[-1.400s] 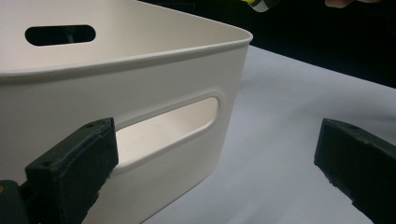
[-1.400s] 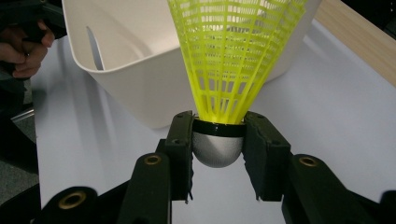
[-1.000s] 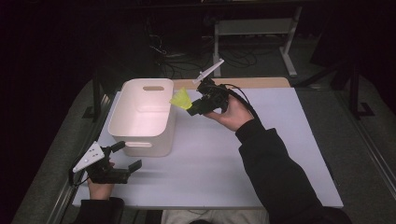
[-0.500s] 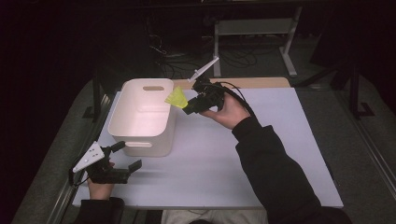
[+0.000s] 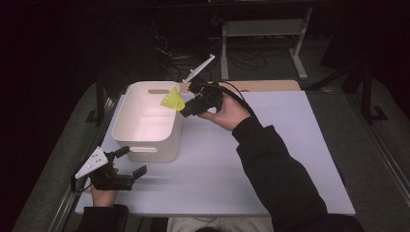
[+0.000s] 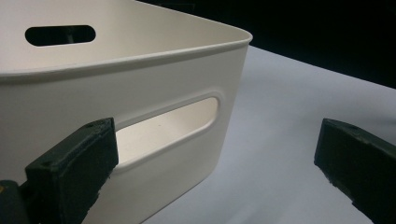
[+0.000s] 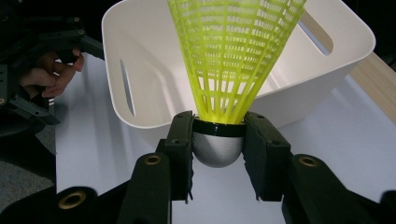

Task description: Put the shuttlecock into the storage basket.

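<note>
Nearest, at about seven o'clock on the white table (image 5: 270, 159), the left gripper (image 5: 129, 162) rests in the person's hand with its jaws spread wide and nothing between them; one jaw sits just beside the near handle slot of the white plastic bin (image 5: 145, 145). Farther in, at about twelve o'clock, the right gripper (image 5: 186, 109) is clamped on the silver rounded base of a yellow plastic shuttlecock (image 5: 172, 100), whose mesh skirt fans out over the bin's right rim, above its open inside. Beyond the table edge lies a wooden board (image 5: 270, 85).
</note>
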Demonstrator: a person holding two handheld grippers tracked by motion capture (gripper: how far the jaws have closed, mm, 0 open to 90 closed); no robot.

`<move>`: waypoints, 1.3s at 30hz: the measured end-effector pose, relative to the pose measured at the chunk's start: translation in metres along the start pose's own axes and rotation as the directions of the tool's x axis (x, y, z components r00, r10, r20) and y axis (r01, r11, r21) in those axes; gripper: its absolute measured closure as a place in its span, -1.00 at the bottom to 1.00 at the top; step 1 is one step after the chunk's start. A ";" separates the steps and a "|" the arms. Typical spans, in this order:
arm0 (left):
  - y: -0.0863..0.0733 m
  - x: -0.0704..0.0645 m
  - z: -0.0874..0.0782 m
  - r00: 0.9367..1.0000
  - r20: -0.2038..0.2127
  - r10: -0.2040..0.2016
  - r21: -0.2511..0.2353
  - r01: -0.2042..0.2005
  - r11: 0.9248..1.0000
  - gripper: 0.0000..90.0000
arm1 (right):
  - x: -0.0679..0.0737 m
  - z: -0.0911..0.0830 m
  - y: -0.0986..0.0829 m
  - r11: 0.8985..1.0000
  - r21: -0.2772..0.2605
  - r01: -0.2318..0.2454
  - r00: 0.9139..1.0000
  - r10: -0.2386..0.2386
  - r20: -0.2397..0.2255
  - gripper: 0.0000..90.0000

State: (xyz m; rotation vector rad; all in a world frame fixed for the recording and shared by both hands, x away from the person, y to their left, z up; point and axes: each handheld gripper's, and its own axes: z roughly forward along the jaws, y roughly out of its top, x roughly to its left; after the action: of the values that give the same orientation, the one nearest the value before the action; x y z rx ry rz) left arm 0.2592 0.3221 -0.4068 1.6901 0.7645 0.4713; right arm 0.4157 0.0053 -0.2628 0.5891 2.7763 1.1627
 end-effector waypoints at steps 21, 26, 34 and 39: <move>0.000 0.000 0.000 1.000 0.000 0.001 0.002 -0.001 1.000 -1.00 | 0.008 0.018 0.020 0.999 0.010 0.033 0.999 -0.033 -0.035 0.40; 0.000 0.000 0.000 1.000 0.000 0.002 0.003 -0.002 1.000 -1.00 | 0.011 0.025 0.024 0.999 0.014 0.044 0.998 -0.043 -0.047 0.40; 0.000 0.000 0.000 1.000 0.000 0.002 0.002 -0.002 1.000 -1.00 | 0.016 0.037 0.029 0.998 0.026 0.051 0.997 -0.050 -0.066 0.40; 0.000 0.000 0.000 1.000 0.000 0.002 0.002 -0.002 1.000 -1.00 | 0.018 0.042 0.030 0.998 0.026 0.055 0.996 -0.053 -0.078 0.40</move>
State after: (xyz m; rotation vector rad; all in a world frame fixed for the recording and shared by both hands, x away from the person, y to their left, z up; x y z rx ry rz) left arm 0.2591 0.3224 -0.4068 1.6930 0.7633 0.4718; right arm 0.4178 0.0595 -0.2707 0.4785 2.8581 1.1620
